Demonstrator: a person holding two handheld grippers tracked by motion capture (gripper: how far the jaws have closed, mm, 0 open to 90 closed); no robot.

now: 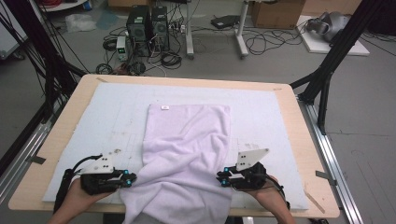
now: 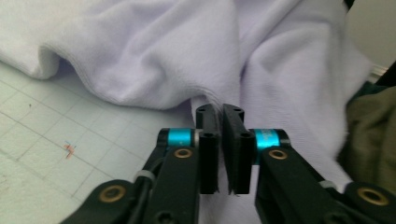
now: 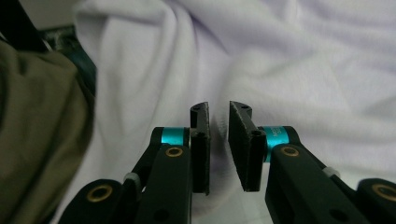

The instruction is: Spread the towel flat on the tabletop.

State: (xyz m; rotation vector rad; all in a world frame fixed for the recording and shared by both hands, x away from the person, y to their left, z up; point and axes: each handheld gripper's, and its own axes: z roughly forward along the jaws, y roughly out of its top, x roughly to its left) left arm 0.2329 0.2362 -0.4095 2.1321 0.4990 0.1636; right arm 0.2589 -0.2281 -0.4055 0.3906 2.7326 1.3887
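high view is showing one pale lilac towel (image 1: 187,149) lying on a light blue mat (image 1: 112,112) that is covering most of one wooden table (image 1: 299,140). the towel's far part is lying flat and squared, with one small white label (image 1: 164,108) at its far left corner, while its near part is bunching into folds and hanging over the near table edge between two hands. the left gripper (image 1: 127,179) is sitting at the towel's near left edge and the right gripper (image 1: 222,179) at its near right edge, both pointing inward at the cloth.

left gripper view is looking along the left gripper (image 2: 220,149), whose jaws are standing with a narrow gap; the towel (image 2: 154,56) edge is just beyond the tips, and i cannot tell whether any cloth is caught between the pads. this view is also showing the mat's grid lines (image 2: 51,140) and a bit of olive clothing (image 2: 373,135) at the right.

right gripper view is showing the right gripper (image 3: 219,149) with jaws narrowly apart, the towel (image 3: 289,60) lying behind the gap and nothing pinched between them. olive clothing (image 3: 42,130) is showing at its left.

the floor beyond the table, in the high view, is holding two dark computer towers (image 1: 148,25) among loose cables.
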